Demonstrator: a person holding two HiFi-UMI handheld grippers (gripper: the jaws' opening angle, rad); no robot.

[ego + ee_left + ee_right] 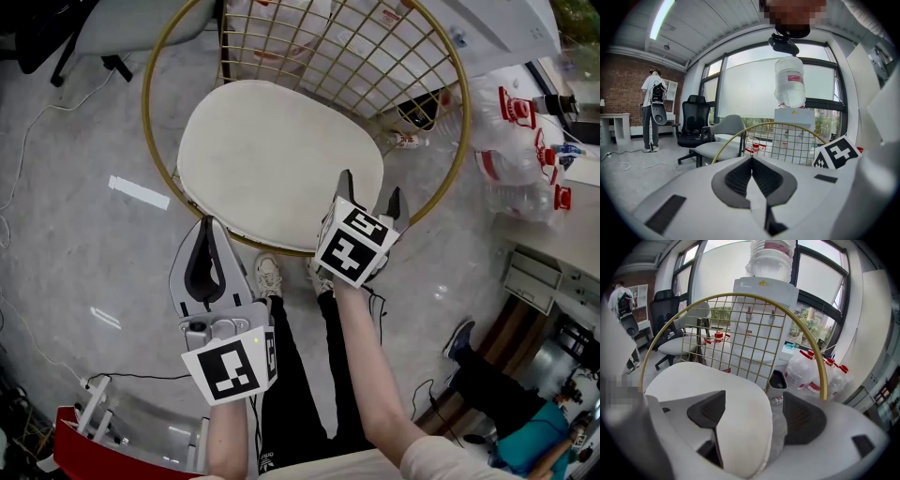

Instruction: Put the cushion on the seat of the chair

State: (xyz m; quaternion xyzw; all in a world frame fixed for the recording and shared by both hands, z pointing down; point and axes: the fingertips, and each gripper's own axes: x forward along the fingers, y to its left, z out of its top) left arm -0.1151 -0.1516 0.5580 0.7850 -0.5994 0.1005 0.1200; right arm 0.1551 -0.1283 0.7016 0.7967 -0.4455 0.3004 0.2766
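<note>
Gold wire chair (146, 108) holds the white cushion (277, 159) flat on its seat. Right gripper (371, 185) sits at the cushion's near right edge, jaws spread wide with that edge between them and not pinched. Left gripper (208, 225) hangs apart over the grey floor (84, 253), jaws pressed together on nothing.

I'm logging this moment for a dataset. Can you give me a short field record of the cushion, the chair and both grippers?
cushion: white, lying on the chair seat
chair: gold wire frame, round rim
right gripper: open, jaws astride the cushion's near edge
left gripper: shut, empty, held clear of the chair
task state: cushion appears placed on the seat
</note>
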